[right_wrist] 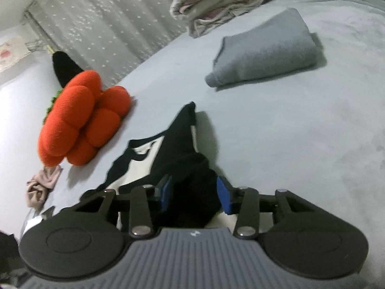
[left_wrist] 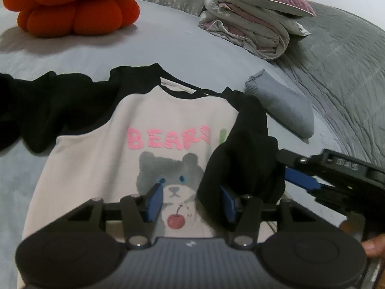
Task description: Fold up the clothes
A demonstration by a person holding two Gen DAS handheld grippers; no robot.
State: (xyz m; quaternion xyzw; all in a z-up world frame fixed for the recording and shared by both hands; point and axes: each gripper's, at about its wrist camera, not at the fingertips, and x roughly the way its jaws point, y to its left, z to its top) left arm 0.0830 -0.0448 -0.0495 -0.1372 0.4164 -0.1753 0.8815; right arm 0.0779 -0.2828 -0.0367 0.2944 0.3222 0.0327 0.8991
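Shirt: your cream raglan shirt [left_wrist: 101, 149] lies face up on the bed [left_wrist: 168, 45], collar toward 12 o'clock; pink "BEARS" lettering over a grey bear with a cherry at its chin.
Sleeves: the black left-hand sleeve [left_wrist: 36, 110] trails off toward 9 o'clock. The other black sleeve [left_wrist: 247, 159] is drawn inward over the chest print, bunched at about 4 o'clock of the lettering.
Left gripper: your left gripper [left_wrist: 190, 202] hovers over the bear's face, jaws roughly half apart. Bear print shows in the gap; the bunched sleeve lies against the right blue pad [left_wrist: 227, 203]. No pinch visible.
Right gripper: your right gripper [right_wrist: 195, 197] sits at the shirt's shoulder edge, jaws part-way apart with a wad of black sleeve between the pads. Whether the pads press on it, you cannot tell; the frame is blurred. In the left wrist view it enters from 3 o'clock, beside the bunched sleeve.
Hand: a fingertip [left_wrist: 374, 248] shows at the 4 o'clock edge of the left wrist view.
Other items: folded grey garment [left_wrist: 281, 110] at 2 o'clock of the shirt, apart from it; orange plush cushion [left_wrist: 72, 7] at 11 o'clock; rolled quilt [left_wrist: 252, 29] at 1 o'clock; small beige cloth [right_wrist: 43, 185] crumpled near the cushion.
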